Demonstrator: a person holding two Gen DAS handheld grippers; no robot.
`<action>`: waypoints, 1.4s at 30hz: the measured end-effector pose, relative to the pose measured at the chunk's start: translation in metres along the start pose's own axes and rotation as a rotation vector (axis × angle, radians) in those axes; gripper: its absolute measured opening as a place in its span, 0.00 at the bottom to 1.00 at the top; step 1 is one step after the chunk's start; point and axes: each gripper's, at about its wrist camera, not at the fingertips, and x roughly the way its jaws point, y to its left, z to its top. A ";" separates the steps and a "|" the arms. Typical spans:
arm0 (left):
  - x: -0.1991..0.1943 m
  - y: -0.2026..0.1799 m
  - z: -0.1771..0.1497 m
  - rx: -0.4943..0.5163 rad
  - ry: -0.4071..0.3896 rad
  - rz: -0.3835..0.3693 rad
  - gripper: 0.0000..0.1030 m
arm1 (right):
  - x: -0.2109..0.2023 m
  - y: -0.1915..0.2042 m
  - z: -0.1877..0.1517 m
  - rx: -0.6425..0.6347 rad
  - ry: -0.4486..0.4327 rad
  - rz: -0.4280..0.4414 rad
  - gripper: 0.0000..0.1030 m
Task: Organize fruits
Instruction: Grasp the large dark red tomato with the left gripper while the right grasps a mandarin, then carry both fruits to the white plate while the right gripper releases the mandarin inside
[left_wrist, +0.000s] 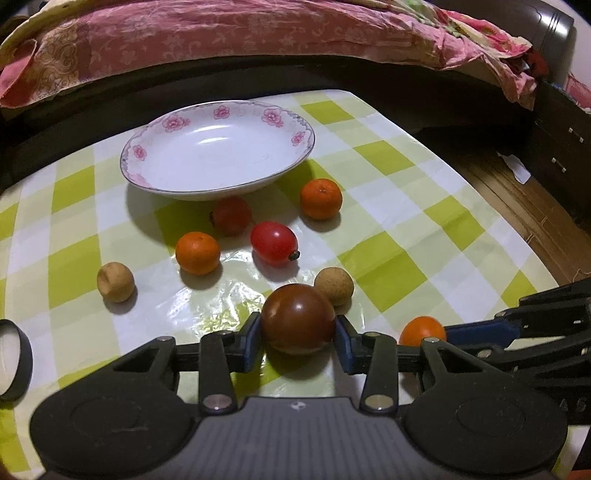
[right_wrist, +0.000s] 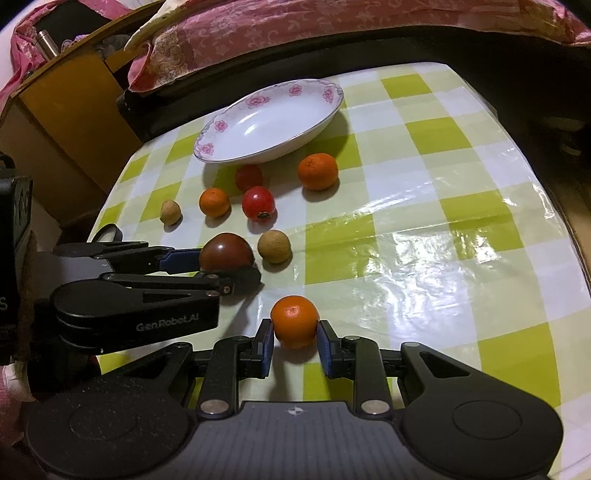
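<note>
Both tongs are clenched on fruit: left tongs (left_wrist: 298, 334) grip a dark tomato (left_wrist: 297, 318), right tongs (right_wrist: 295, 341) an orange (right_wrist: 294, 320).

Right tool (right_wrist: 295, 345) was seen closed on a small orange (right_wrist: 294, 320) resting on the checked bench (right_wrist: 424, 229). Left tool (right_wrist: 231, 271) was clamped round a dark tomato (right_wrist: 226, 252). Flowered plate (right_wrist: 236, 122) was noted beyond, with loose fruits between.

Green-checked tablecloth (left_wrist: 388, 229), pink floral bedding (left_wrist: 221, 33), wooden cabinet (right_wrist: 66, 122), black ring-shaped object (left_wrist: 14, 358) at table edge
</note>
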 end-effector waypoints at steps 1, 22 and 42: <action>0.000 -0.001 0.000 0.001 0.001 0.005 0.47 | -0.001 0.000 0.000 0.000 -0.003 -0.008 0.21; -0.031 0.010 0.005 -0.053 -0.007 0.090 0.46 | -0.007 0.041 0.029 -0.116 -0.102 -0.093 0.21; -0.021 0.041 0.060 -0.067 -0.080 0.173 0.46 | 0.010 0.048 0.096 -0.189 -0.195 -0.124 0.22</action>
